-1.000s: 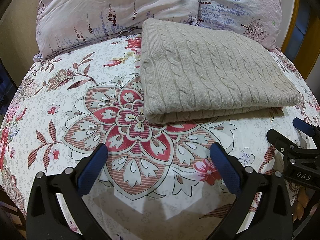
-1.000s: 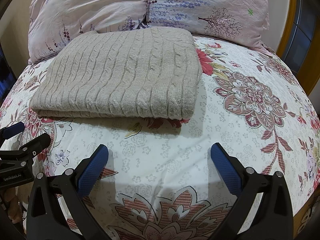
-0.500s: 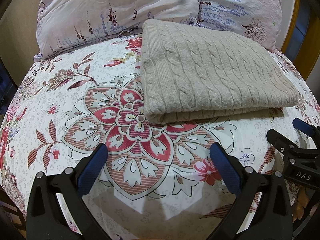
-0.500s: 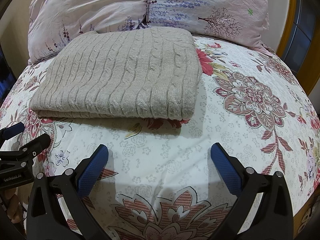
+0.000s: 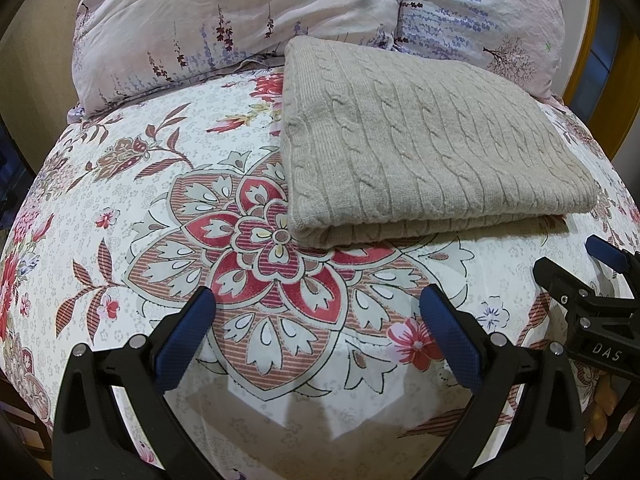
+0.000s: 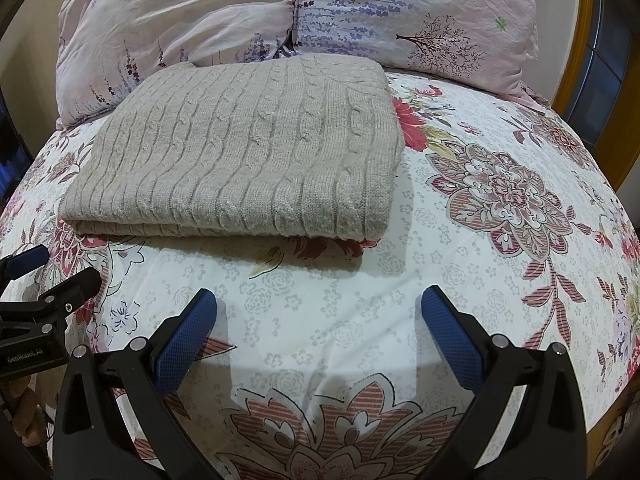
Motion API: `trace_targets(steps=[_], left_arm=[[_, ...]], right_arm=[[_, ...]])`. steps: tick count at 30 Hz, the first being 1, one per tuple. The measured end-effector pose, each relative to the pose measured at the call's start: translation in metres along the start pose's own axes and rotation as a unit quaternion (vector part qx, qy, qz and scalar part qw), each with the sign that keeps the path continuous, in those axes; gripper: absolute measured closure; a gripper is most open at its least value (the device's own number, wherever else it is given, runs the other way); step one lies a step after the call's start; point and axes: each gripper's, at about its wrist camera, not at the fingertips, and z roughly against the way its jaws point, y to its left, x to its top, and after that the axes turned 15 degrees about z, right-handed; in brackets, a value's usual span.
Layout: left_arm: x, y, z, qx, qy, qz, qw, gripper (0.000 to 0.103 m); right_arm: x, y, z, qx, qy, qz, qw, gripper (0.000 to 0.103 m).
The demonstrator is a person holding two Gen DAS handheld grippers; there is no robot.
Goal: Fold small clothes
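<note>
A beige cable-knit sweater (image 5: 420,152) (image 6: 256,156) lies folded into a thick rectangle on the flowered bedspread (image 5: 160,200) (image 6: 500,200), its far edge against the pillows. My left gripper (image 5: 318,316) hovers open over the big red flower print, short of the sweater's near left corner. Over bare bedspread, below the sweater's near right corner, my right gripper (image 6: 318,316) is open as well. Nothing sits between either pair of blue pads. Each gripper shows at the other view's edge: the right one (image 5: 576,276), the left one (image 6: 48,272).
Two pale pink pillows with purple flower sprigs (image 5: 248,20) (image 6: 420,8) lean at the head of the bed. A yellow wooden frame (image 6: 580,60) and a dark window stand at the right. The bed drops away at the left and right edges.
</note>
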Motion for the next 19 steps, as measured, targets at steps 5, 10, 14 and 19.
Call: trace_targets(steps=[5, 10, 14, 19], left_arm=[[0.0003, 0.0001, -0.0002, 0.000, 0.000, 0.000, 1.0000, 0.002], [0.0004, 0.0001, -0.0006, 0.001, 0.000, 0.001, 1.0000, 0.002], [-0.0011, -0.0001, 0.0001, 0.001, 0.002, 0.001, 1.0000, 0.002], [-0.0002, 0.0003, -0.0008, 0.001, 0.003, 0.000, 1.0000, 0.002]], right_arm=[[0.0000, 0.0001, -0.0001, 0.000, 0.000, 0.000, 1.000, 0.001], [0.0000, 0.0002, -0.0001, 0.000, 0.000, 0.000, 1.000, 0.001], [0.0002, -0.0006, -0.0003, -0.001, 0.001, -0.002, 1.000, 0.001], [0.0006, -0.0019, -0.0009, -0.001, 0.003, -0.004, 1.000, 0.001]])
